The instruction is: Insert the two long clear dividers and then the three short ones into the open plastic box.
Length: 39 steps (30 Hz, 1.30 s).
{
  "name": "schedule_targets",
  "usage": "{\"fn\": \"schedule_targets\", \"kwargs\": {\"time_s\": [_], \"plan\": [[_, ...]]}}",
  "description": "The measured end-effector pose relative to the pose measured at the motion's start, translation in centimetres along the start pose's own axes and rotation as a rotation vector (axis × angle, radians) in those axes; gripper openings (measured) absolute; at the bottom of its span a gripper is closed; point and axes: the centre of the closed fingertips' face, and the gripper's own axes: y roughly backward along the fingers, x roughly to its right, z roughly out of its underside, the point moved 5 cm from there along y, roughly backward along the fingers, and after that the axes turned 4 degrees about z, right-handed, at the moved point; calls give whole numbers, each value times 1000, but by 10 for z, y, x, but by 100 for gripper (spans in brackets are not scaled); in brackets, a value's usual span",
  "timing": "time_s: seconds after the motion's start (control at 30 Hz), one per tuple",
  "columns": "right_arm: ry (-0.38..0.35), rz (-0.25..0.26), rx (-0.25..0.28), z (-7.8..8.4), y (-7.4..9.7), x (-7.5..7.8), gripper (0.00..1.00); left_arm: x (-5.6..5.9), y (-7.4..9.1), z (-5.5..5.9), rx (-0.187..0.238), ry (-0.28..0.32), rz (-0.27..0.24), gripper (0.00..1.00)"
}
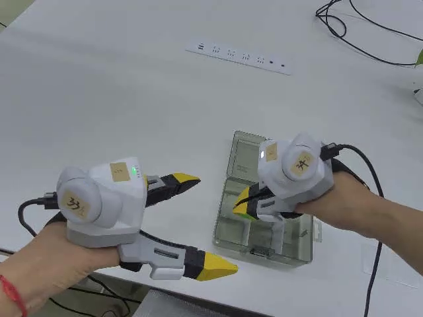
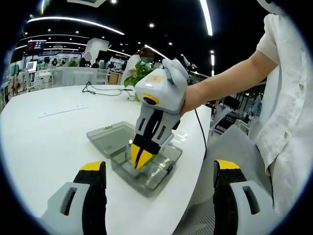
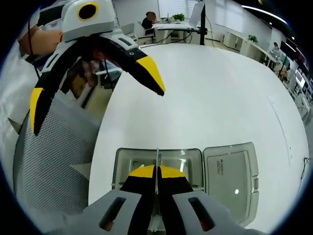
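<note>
Over the box (image 1: 228, 232), my right gripper (image 1: 242, 202) points down, clenched on a clear divider (image 3: 157, 155). My left gripper (image 1: 210, 222) hangs level beside it, jaws wide.

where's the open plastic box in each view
Head view: the open plastic box sits lower right of centre, partly under the right gripper.
Left gripper view: it is at centre, just below the middle, beyond this view's own spread jaws.
Right gripper view: it is at bottom centre, with its lid lying to the right.
Shared landmark: the right gripper's yellow tips point into the box in all three.
</note>
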Motion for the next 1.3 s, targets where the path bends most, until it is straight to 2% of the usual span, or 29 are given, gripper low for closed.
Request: {"fn": "schedule_targets", "kwargs": {"time_s": [0.33,0.43,0.5,0.87,1.03,1.3], "plan": [[10,6,-22,1,-2,-1,2,2,-1,-1,-1,-6,9,92],[28,15,-46,3,-8,-1,2,2,-1,-2,1,-9,8,92],[29,13,-51,3,-7,-1,2,2,1,-3,-1,-12,6,92],[12,28,-40,4,-7,-1,3,3,5,-1,-9,-17,-3,92],[-18,39,-5,-2,1,-1,10,4,7,1,-15,-16,-7,92],[-97,73,126,-16,33,1,14,4,8,-2,-18,-25,-11,92]]}}
